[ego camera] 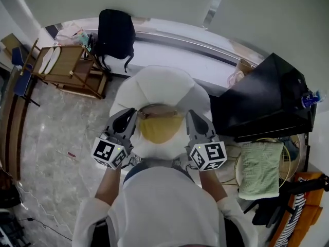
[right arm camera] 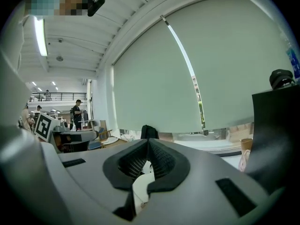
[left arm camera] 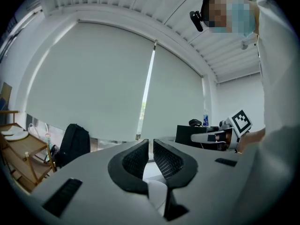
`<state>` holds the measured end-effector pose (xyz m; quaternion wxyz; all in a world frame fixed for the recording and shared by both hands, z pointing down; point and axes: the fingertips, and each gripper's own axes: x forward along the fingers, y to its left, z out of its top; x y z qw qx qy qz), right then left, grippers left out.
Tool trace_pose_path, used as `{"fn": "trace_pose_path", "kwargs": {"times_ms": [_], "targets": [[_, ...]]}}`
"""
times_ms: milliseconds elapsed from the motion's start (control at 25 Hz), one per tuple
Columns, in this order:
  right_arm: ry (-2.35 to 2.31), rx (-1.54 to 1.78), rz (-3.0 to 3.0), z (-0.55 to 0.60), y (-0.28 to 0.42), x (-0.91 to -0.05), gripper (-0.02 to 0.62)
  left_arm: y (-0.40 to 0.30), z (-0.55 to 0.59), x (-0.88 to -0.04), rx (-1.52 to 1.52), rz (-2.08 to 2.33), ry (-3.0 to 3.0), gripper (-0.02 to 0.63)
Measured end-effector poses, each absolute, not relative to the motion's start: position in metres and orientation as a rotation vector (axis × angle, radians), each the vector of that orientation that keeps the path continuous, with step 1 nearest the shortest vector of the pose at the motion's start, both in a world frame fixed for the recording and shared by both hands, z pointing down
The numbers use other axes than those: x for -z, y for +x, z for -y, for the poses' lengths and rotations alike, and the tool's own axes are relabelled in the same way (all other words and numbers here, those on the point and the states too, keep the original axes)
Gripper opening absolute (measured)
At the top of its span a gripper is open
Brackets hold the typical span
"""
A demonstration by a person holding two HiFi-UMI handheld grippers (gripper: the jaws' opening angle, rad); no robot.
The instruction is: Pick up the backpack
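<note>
Grey left hand-held gripper (ego camera: 125, 121) and right hand-held gripper (ego camera: 198, 122), both closed tight and empty, held side by side over a white cushioned seat (ego camera: 159, 89); black backpack (ego camera: 115, 32) well beyond, upright at the window ledge's (ego camera: 180, 49) left end, beside a wooden stand (ego camera: 69, 68).

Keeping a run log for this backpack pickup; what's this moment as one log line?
left gripper: shut, empty | right gripper: shut, empty | backpack: upright by window, untouched | white chair: in front of grippers | pickup: not started
</note>
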<state>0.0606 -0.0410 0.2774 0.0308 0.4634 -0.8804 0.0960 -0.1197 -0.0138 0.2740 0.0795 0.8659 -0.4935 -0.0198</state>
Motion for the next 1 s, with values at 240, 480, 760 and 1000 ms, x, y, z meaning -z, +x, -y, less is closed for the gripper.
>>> {"fn": "trace_pose_path", "kwargs": {"times_ms": [240,480,760,1000], "targets": [[1.57,-0.306,2.645,0.035,0.032,-0.28,0.029,-0.148,0.02,-0.278,0.038,1.325,2.681,0.055],[1.602,-0.31,2.61,0.044,0.043,-0.289,0.029,-0.144,0.034,-0.289,0.031,1.304,2.665,0.055],[1.496,-0.255,2.644,0.073,0.067,-0.296,0.029,-0.111,0.054,-0.297,0.059,1.399,2.586,0.055],[1.383,-0.282,2.672,0.095,0.079,-0.312,0.029,-0.092,0.067,-0.308,0.057,1.483,2.522,0.055]]}}
